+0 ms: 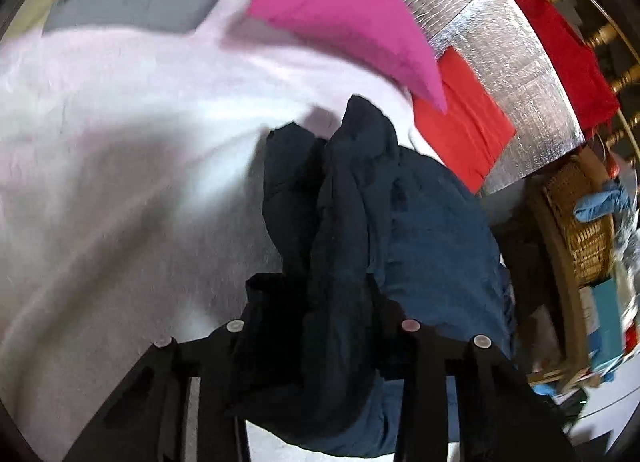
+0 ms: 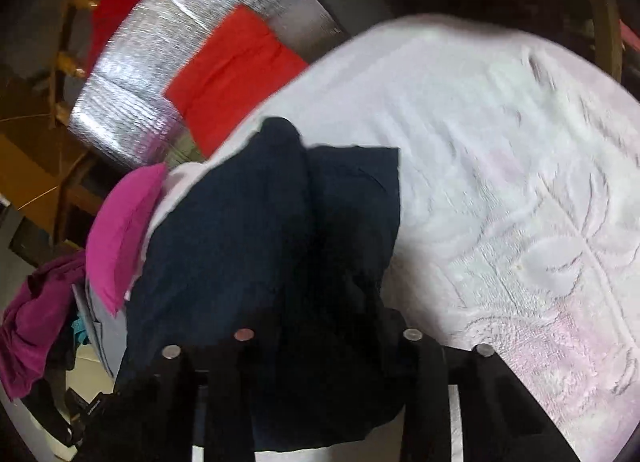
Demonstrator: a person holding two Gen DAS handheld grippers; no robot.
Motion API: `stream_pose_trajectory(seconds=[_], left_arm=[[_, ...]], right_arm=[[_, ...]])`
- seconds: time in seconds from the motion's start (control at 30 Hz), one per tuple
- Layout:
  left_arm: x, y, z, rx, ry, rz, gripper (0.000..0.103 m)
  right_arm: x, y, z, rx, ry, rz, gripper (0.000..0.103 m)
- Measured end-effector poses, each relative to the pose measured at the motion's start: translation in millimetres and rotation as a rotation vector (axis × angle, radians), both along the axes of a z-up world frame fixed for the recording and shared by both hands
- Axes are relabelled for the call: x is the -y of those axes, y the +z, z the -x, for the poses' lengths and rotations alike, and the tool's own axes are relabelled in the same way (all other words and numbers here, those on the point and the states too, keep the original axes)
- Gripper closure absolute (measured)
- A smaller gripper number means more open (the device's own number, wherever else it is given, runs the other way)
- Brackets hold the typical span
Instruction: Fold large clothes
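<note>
Left gripper – gripping bunched navy garment | right gripper – clamping same garment's other edge | lying over pale pink towel, beside folded magenta cloth

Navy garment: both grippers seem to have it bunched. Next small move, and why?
Probably draw the two grippers apart to spread the navy garment flat over the white towel. The left gripper and the right gripper each have dark fabric gathered between their fingers, and the cloth hangs crumpled with no straight edge to fold along yet.
</note>
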State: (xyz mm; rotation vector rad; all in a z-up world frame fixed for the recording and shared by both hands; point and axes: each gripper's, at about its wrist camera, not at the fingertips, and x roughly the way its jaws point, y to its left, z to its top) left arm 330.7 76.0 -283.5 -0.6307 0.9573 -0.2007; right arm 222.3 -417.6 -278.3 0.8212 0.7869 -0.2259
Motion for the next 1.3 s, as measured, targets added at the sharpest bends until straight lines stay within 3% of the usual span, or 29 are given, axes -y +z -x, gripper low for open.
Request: stream_pose_trajectory(seconds=[0.07,0.13,0.17,0.23,0.3,0.4,0.47,0.5,0.53,0.63,0.8,0.93,1.13,1.3], left_arm=[[2,-8,-6,-0.032,-0.007,-0.025,0.057],[5,-16,-10,-0.065,-0.007,-0.059,0.049],[6,-13,-9,-0.065,-0.001,-0.079,0.048],[7,-5,-5,-0.069,-0.002,-0.101,0.047],[9,6,2,-0.050,-0.014,-0.136,0.046],[13,21,11,-0.013,-0.024,-0.214,0.045],[17,31,18,0.032,-0.035,-0.277,0.039],[18,35,19,0.048,-0.033,-0.302,0.037],[21,40,21,0.074,-0.026,-0.337,0.035],[26,52,24,0.136,-0.028,-0.424,0.033],[33,65,34,0.220,-0.022,-0.561,0.033],[42,66,32,0.255,-0.032,-0.614,0.032],[49,65,32,0.264,-0.032,-0.648,0.032],[55,65,32,0.278,-0.032,-0.694,0.032]], right_arm=[[-5,-1,-5,-0.006,0.016,0.003,0.067],[-6,-21,-9,-0.097,0.027,0.012,0.062],[-6,-23,-5,-0.101,0.031,0.017,0.060],[-5,-12,0,-0.083,0.030,0.022,0.057],[-4,3,13,-0.051,0.005,0.042,0.046],[-7,37,35,0.029,-0.058,0.177,0.037],[-10,53,41,0.102,-0.079,0.229,0.037],[-12,56,39,0.116,-0.060,0.222,0.043],[-15,56,35,0.116,-0.033,0.209,0.061],[-28,45,18,0.068,0.058,0.220,0.069],[-53,40,8,0.074,0.112,0.238,0.069],[-57,28,-4,0.059,0.120,0.218,0.069],[-53,-5,-29,-0.047,0.134,0.204,0.072],[-49,-2,-30,-0.039,0.147,0.187,0.070]])
